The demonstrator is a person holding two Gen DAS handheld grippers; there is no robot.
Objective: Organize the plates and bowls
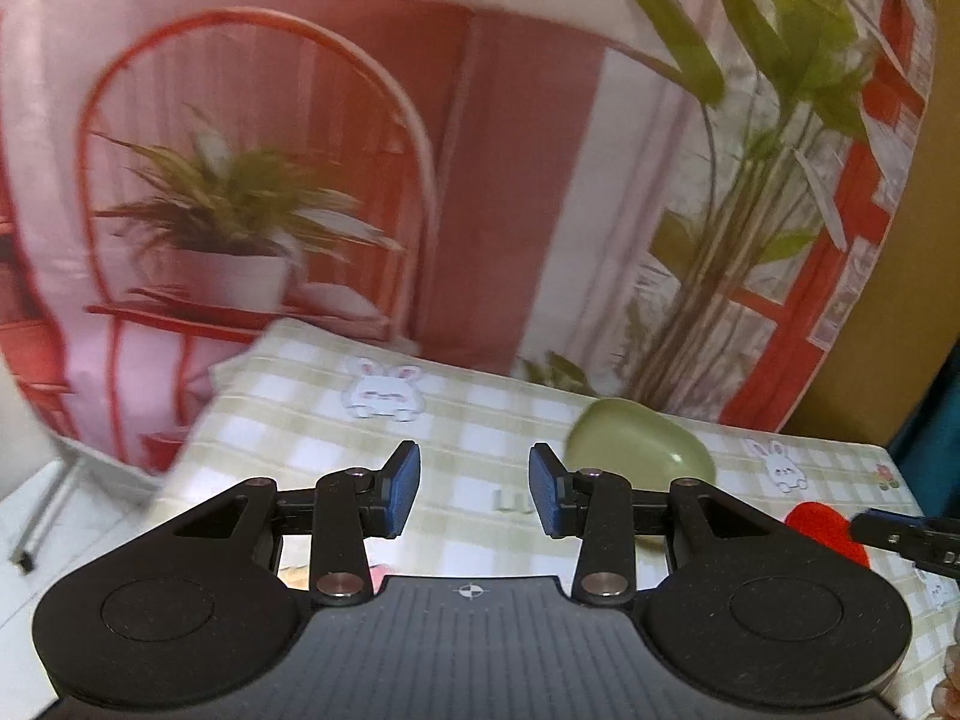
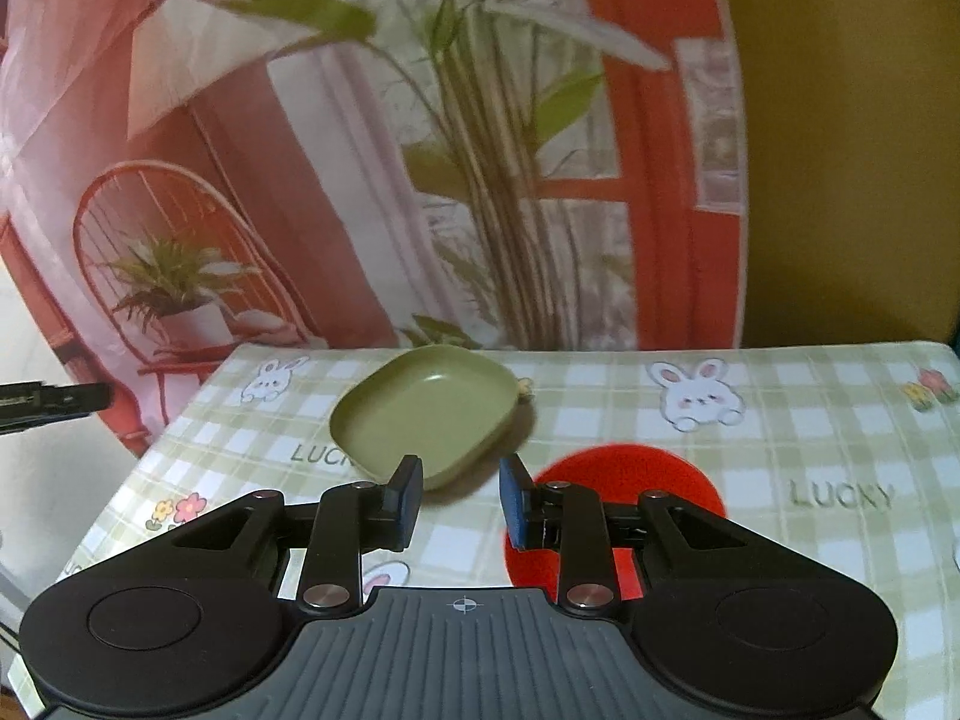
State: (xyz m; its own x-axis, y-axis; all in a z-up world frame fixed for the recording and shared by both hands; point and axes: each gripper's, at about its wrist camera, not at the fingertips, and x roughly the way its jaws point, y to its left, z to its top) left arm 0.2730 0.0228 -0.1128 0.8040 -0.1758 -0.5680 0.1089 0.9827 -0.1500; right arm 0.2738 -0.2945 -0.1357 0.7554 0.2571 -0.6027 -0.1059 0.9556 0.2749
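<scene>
A green rounded-square plate (image 2: 429, 414) lies on the checked tablecloth near the table's back edge; it also shows in the left wrist view (image 1: 639, 444), partly behind my left gripper's right finger. My right gripper (image 2: 459, 495) is open and empty, just in front of the plate's near rim. My left gripper (image 1: 474, 489) is open and empty above the cloth, to the left of the plate. The right gripper's tip (image 1: 900, 531) shows at the right edge of the left wrist view.
A red round mat (image 2: 630, 477) lies on the cloth right of the plate, partly under my right gripper; it shows in the left wrist view too (image 1: 825, 525). A printed backdrop (image 2: 480, 150) stands behind the table. The table's left edge (image 2: 180, 420) drops off.
</scene>
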